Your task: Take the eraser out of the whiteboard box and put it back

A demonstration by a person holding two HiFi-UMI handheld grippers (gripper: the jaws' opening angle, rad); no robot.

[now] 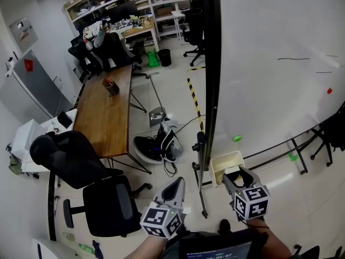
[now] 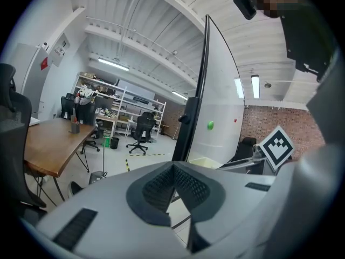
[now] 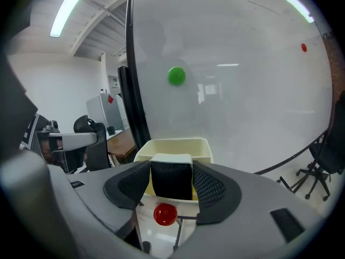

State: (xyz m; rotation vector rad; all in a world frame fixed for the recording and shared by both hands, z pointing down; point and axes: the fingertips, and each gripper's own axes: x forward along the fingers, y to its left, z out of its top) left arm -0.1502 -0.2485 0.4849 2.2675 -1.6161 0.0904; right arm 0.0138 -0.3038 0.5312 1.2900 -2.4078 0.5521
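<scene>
A cream whiteboard box (image 1: 218, 163) hangs at the foot of the whiteboard (image 1: 269, 63). In the right gripper view the box (image 3: 178, 143) lies straight ahead. The eraser (image 3: 171, 178), black with a white top, stands upright over the box's near rim, between the pads of my right gripper (image 3: 171, 186). The jaws stand wide, close beside the eraser's sides without pressing on it. In the head view that gripper (image 1: 235, 176) reaches the box's near edge with the dark eraser (image 1: 233, 175) between its tips. My left gripper (image 1: 177, 186) hangs left of the box, shut and empty, pads together (image 2: 173, 169).
A green magnet (image 3: 176, 75) and a red one (image 1: 329, 91) stick on the board. A red knob (image 3: 165, 214) shows below the box. The board's black frame post (image 1: 207, 90) runs left of the box. A wooden table (image 1: 105, 112) and a black office chair (image 1: 86, 171) stand to the left.
</scene>
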